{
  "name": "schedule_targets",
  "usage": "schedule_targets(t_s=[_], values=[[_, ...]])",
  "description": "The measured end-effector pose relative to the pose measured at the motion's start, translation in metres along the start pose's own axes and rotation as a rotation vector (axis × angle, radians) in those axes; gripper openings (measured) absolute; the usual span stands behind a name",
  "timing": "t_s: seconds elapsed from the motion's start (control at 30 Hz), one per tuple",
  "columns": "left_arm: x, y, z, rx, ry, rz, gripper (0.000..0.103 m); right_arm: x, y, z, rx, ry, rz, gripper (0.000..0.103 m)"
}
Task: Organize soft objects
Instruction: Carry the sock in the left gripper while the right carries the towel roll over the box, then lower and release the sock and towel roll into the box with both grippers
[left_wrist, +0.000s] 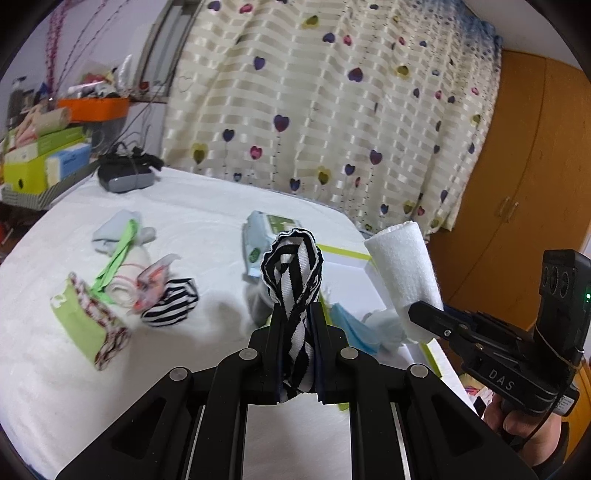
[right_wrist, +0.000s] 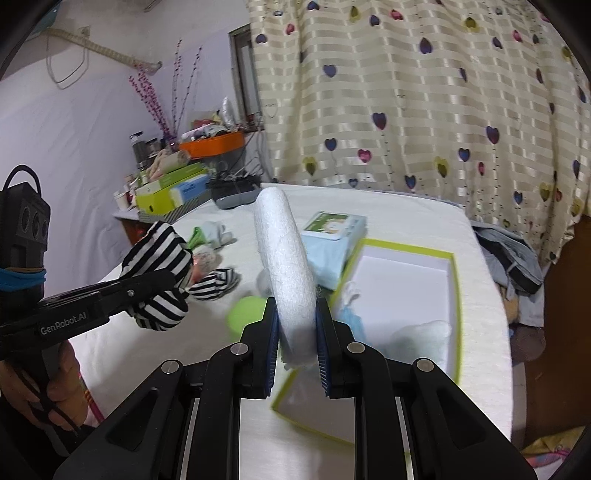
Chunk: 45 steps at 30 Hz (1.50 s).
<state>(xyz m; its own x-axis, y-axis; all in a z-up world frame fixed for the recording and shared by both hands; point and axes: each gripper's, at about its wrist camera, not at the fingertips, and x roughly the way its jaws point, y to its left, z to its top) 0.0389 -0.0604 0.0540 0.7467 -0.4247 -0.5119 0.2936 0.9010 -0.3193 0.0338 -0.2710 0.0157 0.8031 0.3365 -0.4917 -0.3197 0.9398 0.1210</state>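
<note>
Your left gripper (left_wrist: 295, 332) clamps a striped sock (left_wrist: 291, 280), long axis pointing up and away; your right gripper (right_wrist: 297, 332) pinches a white towel roll (right_wrist: 286, 266), likewise upright.

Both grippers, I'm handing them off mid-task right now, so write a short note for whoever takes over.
Left gripper: shut on the black-and-white striped cloth, held above the bed.
Right gripper: shut on the rolled white towel, near the green-edged box.
Done: a pale fluffy piece and a light blue cloth lie in the box.
Left: place both held items, then the second striped piece and the pile beside it on the white bedcover.
</note>
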Motion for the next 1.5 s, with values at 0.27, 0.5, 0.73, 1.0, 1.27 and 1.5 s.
schedule_targets(t_s=[0.27, 0.5, 0.73, 1.0, 1.27, 1.5], values=[[0.015, -0.023, 0.012, 0.061, 0.007, -0.040, 0.012, -0.006, -0.028, 0.000, 0.052, -0.011, -0.050, 0.019], [0.037, -0.040, 0.016, 0.086, 0.029, -0.060, 0.012, -0.003, -0.051, 0.000, 0.095, -0.006, -0.085, 0.019], [0.062, -0.059, 0.020, 0.119, 0.062, -0.087, 0.012, 0.006, -0.075, -0.002, 0.130, 0.010, -0.122, 0.019], [0.101, -0.076, 0.023, 0.141, 0.118, -0.093, 0.012, 0.031, -0.103, 0.001, 0.153, 0.052, -0.157, 0.019], [0.144, -0.080, 0.024, 0.143, 0.192, -0.075, 0.012, 0.063, -0.120, 0.003, 0.164, 0.096, -0.172, 0.019], [0.174, -0.083, 0.024, 0.139, 0.249, -0.076, 0.012, 0.081, -0.129, 0.005, 0.167, 0.136, -0.183, 0.019]])
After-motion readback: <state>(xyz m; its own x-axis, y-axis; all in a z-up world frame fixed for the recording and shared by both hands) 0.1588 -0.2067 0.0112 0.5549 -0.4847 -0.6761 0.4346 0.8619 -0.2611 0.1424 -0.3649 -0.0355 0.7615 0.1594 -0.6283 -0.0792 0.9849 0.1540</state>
